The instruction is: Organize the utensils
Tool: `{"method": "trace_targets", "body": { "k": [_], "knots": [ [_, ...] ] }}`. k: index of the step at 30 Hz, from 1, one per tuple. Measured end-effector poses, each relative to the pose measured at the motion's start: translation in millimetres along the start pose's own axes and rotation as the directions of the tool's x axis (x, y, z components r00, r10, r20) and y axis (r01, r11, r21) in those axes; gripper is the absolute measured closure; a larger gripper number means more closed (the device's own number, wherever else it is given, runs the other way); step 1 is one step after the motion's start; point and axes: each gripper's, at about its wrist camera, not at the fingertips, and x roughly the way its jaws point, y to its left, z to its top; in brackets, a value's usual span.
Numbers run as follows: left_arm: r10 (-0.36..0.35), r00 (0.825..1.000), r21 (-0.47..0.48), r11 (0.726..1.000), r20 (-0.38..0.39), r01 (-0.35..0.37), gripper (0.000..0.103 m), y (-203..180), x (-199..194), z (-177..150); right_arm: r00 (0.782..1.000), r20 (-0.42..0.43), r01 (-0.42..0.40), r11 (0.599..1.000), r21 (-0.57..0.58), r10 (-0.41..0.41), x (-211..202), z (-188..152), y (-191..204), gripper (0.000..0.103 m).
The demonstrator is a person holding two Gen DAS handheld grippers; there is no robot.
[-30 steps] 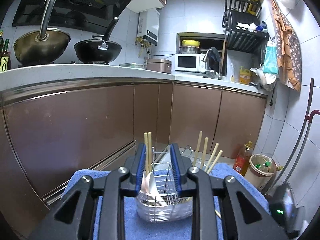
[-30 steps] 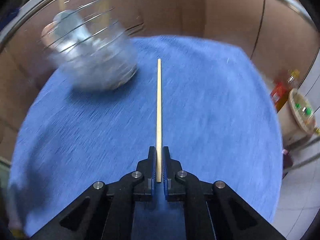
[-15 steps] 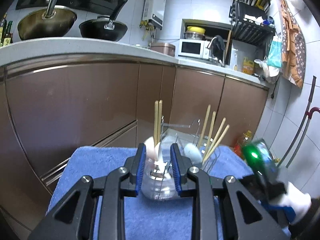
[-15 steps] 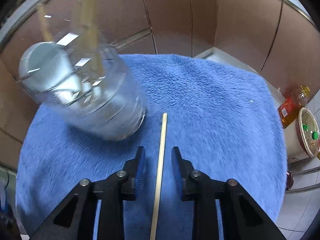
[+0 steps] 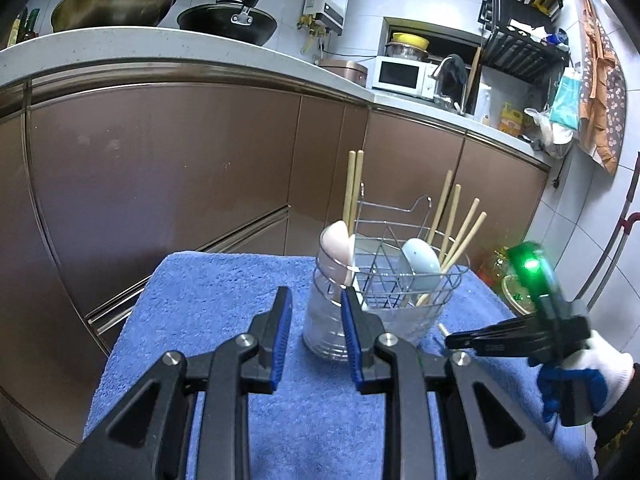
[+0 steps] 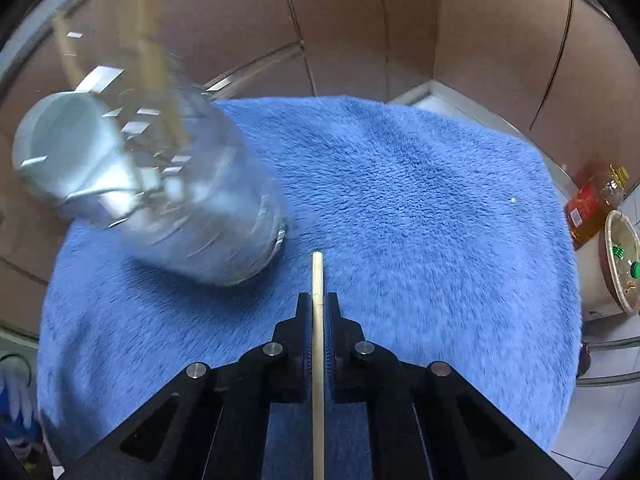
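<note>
A wire utensil holder (image 5: pixel 384 280) with a clear base stands on the blue towel (image 5: pixel 224 292). It holds several wooden chopsticks (image 5: pixel 460 224), a pink spoon (image 5: pixel 339 245) and a pale blue spoon (image 5: pixel 420 264). My left gripper (image 5: pixel 316 320) is open and empty just in front of the holder. My right gripper (image 6: pixel 318 308) is shut on a single wooden chopstick (image 6: pixel 317 280) that lies along the towel (image 6: pixel 400 200) right of the blurred holder (image 6: pixel 160 184). The right gripper also shows in the left wrist view (image 5: pixel 452 340), low beside the holder.
Brown kitchen cabinets (image 5: pixel 160 168) rise behind the towel. Two pans (image 5: pixel 228 20) sit on the counter above. An oil bottle (image 6: pixel 592 204) and a bin (image 6: pixel 624 256) stand on the floor to the right.
My right gripper opened, slid forward along the chopstick and shut on it again nearer its tip. The left gripper drew back and rose, so the holder now stands beyond its fingers.
</note>
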Motion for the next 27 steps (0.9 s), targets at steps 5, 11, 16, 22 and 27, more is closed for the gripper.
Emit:
{"method": "trace_targets", "body": {
  "k": [5, 11, 16, 22, 27],
  "knots": [
    [-0.006, 1.000, -0.013, 1.000, 0.000, 0.006, 0.079, 1.7, -10.0, -4.5, 0.990, 0.131, -0.037, 0.995, -0.089, 0.048, -60.3, -23.4, 23.2, 0.097],
    [-0.010, 1.000, -0.038, 0.999, 0.022, 0.011, 0.079, 3.5, -28.4, -4.3, 0.930, 0.343, -0.078, 0.984, -0.157, 0.129, -133.0, -18.9, 52.8, 0.097],
    [-0.001, 0.999, -0.054, 0.999, 0.042, 0.004, 0.079, 10.0, -37.8, 1.1, 0.833, 0.518, -0.104, 0.974, -0.199, 0.195, -184.2, 2.1, 82.8, 0.097],
    [0.013, 0.999, -0.075, 0.997, 0.044, -0.009, 0.079, 20.5, -40.3, 0.3, 0.704, 0.687, -0.071, 0.980, -0.184, 0.180, -230.5, 33.2, 105.7, 0.097],
    [0.016, 0.999, -0.092, 0.996, 0.037, -0.013, 0.079, 26.3, -38.1, -3.2, 0.668, 0.740, 0.025, 0.992, -0.128, 0.078, -231.6, 45.9, 109.3, 0.097]
  ]
}}
